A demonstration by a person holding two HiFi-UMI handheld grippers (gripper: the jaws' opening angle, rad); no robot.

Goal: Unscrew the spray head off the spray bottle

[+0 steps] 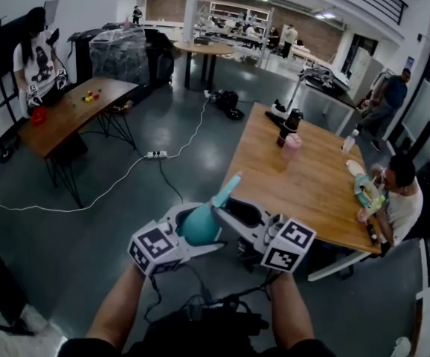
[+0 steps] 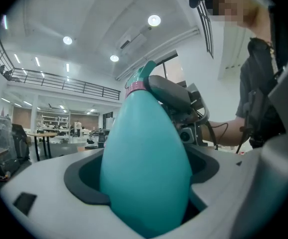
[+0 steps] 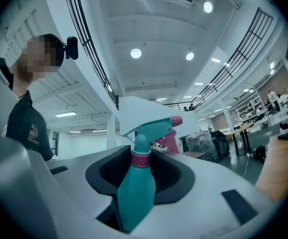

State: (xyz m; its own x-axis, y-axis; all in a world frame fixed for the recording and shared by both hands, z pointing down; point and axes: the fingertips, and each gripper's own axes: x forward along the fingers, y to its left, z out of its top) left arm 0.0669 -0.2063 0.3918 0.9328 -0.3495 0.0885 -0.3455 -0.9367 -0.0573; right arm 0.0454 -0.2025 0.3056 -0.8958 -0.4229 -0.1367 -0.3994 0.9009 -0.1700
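Starting with the head view, one teal spray bottle (image 1: 199,227) hangs in mid-air above the floor, near the wooden desk (image 1: 312,192) but clear of it. It is shared between the left gripper (image 1: 191,233) and the right gripper (image 1: 231,213), with its one spray head (image 1: 226,192) pointing away. In the left gripper view, the fingers (image 2: 84,183) are clamped on the bottle's wide body, which fills the gap. That grip should stay firm, because the smooth taper probably slips easily. In the right gripper view, the fingers are closed on the neck, with the single pink collar (image 3: 140,159) sitting in their recess. The turn will likely go best about the bottle's own axis, with the pads biting on the collar itself; gripped lower, the whole bottle would twist.
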